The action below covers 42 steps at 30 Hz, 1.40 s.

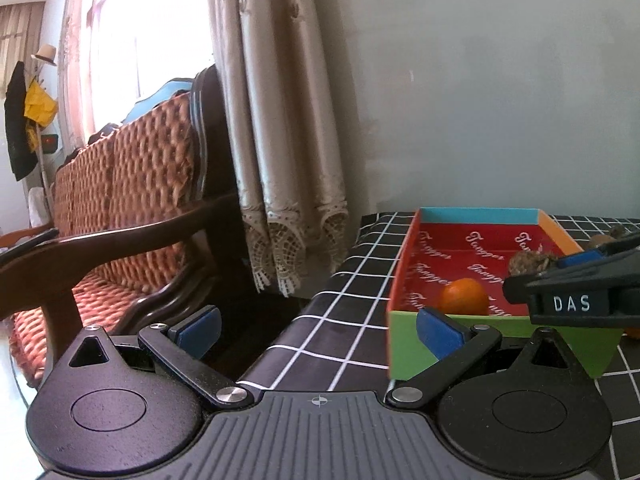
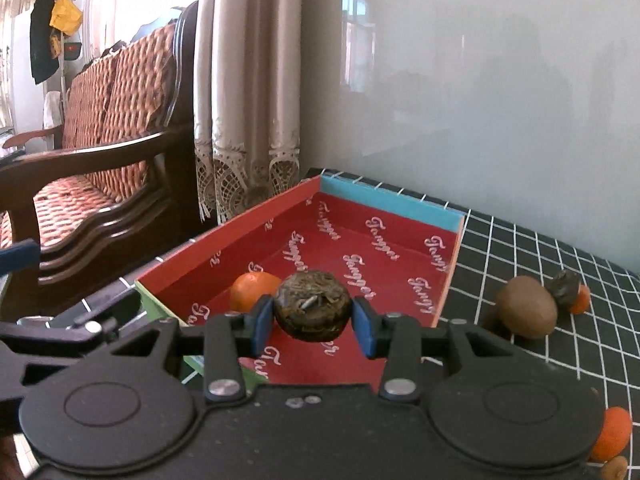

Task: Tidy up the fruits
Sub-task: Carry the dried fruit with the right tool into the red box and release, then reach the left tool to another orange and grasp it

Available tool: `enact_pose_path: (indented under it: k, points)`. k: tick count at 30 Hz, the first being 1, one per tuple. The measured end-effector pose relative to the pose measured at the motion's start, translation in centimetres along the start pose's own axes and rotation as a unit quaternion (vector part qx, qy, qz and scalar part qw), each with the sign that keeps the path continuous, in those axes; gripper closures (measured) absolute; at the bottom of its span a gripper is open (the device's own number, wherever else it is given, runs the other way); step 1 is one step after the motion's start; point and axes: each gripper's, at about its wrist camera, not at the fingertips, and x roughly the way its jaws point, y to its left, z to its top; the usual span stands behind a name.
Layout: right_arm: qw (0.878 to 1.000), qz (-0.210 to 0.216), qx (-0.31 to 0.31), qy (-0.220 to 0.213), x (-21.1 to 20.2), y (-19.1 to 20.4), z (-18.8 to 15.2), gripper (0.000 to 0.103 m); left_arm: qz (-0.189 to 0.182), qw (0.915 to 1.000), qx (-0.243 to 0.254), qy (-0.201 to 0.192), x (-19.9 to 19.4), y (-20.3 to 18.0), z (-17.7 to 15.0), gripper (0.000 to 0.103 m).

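A cardboard box (image 2: 248, 236) with a red inside, a green front wall and a blue back wall stands on the black checked tablecloth (image 2: 520, 248). My right gripper (image 2: 312, 322) hangs over the box's near end, shut on a dark brown, rough round fruit (image 2: 310, 304). An orange tangerine (image 2: 250, 290) lies in the box just left of it. My left gripper (image 1: 320, 332) is open and holds nothing. Its right fingertip (image 1: 438, 332) stands in front of the box's green wall (image 1: 404, 344). The left wrist view also shows the tangerine (image 1: 464, 296) and the held fruit (image 1: 528, 262).
Right of the box on the cloth lie a brown kiwi (image 2: 526, 312), a dark fruit (image 2: 564, 286) and a small orange one (image 2: 581, 300). Another orange fruit (image 2: 612, 436) lies near right. The table edge drops off left of the box, towards a wooden sofa (image 1: 132, 200) and a curtain (image 1: 280, 120).
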Motion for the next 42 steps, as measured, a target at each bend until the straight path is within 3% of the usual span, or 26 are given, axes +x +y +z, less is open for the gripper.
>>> enact_pose_path:
  k: [1, 3, 4, 11, 20, 24, 32, 42]
  points:
    - [1.000, -0.007, -0.002, -0.001, -0.1, 0.0, -0.1, 0.060, 0.001, 1.0000, -0.001, -0.001, 0.0, 0.1, 0.0, 0.000]
    - [1.000, -0.014, 0.002, -0.016, -0.6, -0.1, 0.0, 0.044, 0.001, 1.0000, -0.002, 0.000, 0.1, 0.2, 0.0, 0.000]
    - [1.000, -0.014, 0.005, -0.021, -0.9, -0.3, 0.0, 0.042, 0.000, 1.0000, -0.002, 0.000, 0.1, 0.2, 0.0, 0.000]
    - [0.997, -0.042, 0.031, -0.065, -4.1, -3.1, 0.2, 0.042, -0.012, 0.9999, -0.004, -0.009, -0.7, -0.7, 0.5, 0.000]
    - [0.978, -0.128, 0.119, -0.115, -10.2, -12.1, -2.1, 0.042, -0.060, 0.9978, 0.009, -0.026, -2.8, -4.4, 1.5, 0.000]
    - [0.971, -0.148, 0.152, -0.113, -11.7, -14.8, -3.6, 0.042, -0.094, 0.9949, 0.022, -0.031, -3.9, -7.0, 1.7, 0.000]
    - [0.967, -0.172, 0.154, -0.111, -13.1, -16.7, -4.8, 0.042, -0.157, 0.9862, 0.038, -0.036, -6.0, -12.0, 1.9, 0.000]
    - [0.965, -0.190, 0.152, -0.101, -15.1, -18.7, -6.2, 0.041, -0.211, 0.9753, 0.061, -0.027, -7.3, -17.2, 1.4, 0.001]
